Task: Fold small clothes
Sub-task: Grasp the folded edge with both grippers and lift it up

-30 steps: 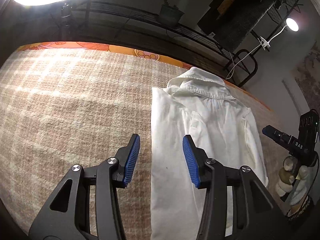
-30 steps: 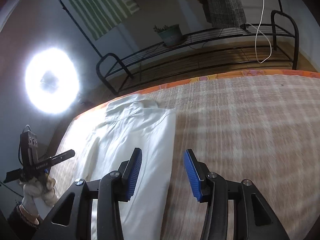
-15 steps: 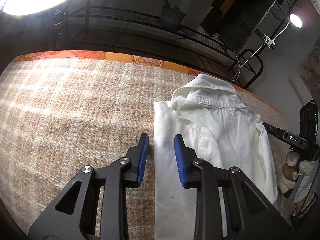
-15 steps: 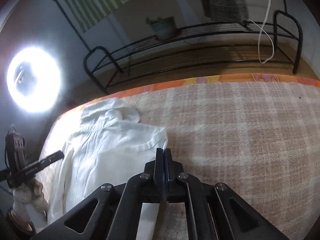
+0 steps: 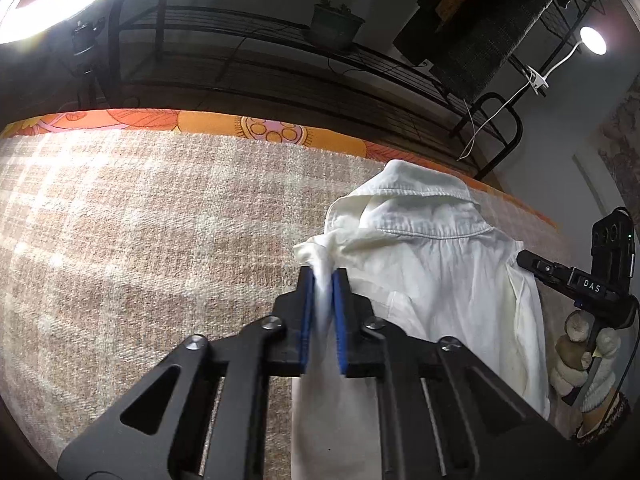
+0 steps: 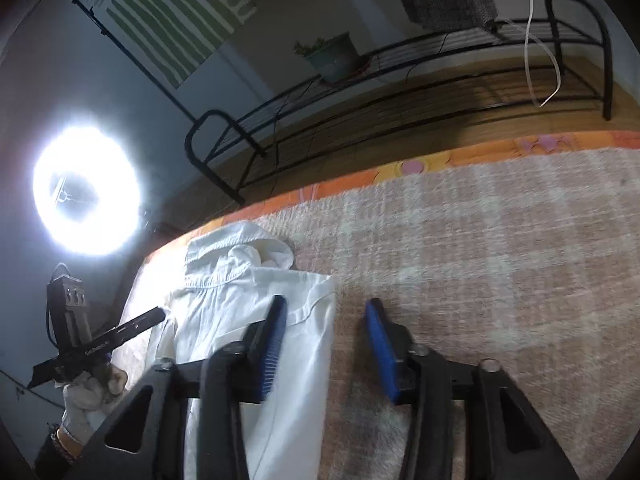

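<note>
A white collared shirt [image 5: 440, 280] lies lengthwise on a beige plaid blanket [image 5: 160, 240], collar at the far end. My left gripper [image 5: 323, 272] is closing, and its blue pads pinch the shirt's left edge near the shoulder, where the cloth bunches up. In the right wrist view the shirt [image 6: 224, 304] lies at the left. My right gripper [image 6: 326, 304] is opening. It straddles the shirt's right edge, one finger over the cloth and the other over the blanket [image 6: 480, 280], pads not pressing. The left gripper [image 6: 160, 314] shows at the shirt's far side.
An orange floral sheet [image 5: 200, 122] borders the blanket's far edge. Behind it stands a black metal rack [image 5: 280, 60] with a potted plant [image 5: 336, 28]. A ring light [image 6: 86, 190] glares. A gloved hand [image 5: 580, 360] holds the right gripper.
My left gripper slid forward along the shirt's left edge and closed on it, bunching the cloth. My right gripper shut, then opened again over the shirt's right edge.
</note>
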`<state>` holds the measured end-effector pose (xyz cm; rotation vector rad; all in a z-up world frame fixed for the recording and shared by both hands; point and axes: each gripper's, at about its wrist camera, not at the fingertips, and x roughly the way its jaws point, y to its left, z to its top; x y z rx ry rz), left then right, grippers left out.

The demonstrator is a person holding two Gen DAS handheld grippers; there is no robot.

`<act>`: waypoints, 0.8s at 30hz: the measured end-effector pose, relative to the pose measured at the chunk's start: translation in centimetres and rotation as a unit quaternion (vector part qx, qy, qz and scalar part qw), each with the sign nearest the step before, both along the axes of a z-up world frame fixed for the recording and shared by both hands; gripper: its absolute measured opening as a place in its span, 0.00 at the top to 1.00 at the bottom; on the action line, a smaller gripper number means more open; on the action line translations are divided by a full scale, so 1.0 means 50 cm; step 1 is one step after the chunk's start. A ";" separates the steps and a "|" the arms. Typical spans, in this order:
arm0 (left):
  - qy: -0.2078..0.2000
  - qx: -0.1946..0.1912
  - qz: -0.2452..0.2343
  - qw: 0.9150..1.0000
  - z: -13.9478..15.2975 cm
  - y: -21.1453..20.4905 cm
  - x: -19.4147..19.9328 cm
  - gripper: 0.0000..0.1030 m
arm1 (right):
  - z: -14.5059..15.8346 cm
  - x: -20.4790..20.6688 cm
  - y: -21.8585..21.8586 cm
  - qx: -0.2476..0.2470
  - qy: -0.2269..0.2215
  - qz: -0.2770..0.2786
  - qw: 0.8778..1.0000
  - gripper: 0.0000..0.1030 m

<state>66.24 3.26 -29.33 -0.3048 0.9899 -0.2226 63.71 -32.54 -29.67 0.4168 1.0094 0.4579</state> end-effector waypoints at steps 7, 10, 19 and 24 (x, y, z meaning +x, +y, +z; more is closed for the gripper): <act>-0.029 -0.007 0.010 1.000 0.032 0.004 -0.015 1.00 | 0.017 -0.013 0.018 -0.028 -0.027 0.010 0.999 1.00; -0.045 -0.015 0.007 0.999 0.066 0.009 -0.029 1.00 | 0.040 -0.027 0.010 -0.025 -0.043 0.004 0.999 1.00; -0.089 -0.005 -0.002 0.996 0.171 0.010 -0.102 1.00 | 0.141 -0.081 0.019 -0.037 -0.092 0.013 0.995 1.00; -0.110 -0.002 -0.007 0.994 0.217 0.021 -0.175 1.00 | 0.203 -0.129 0.013 -0.040 -0.114 0.019 0.992 1.00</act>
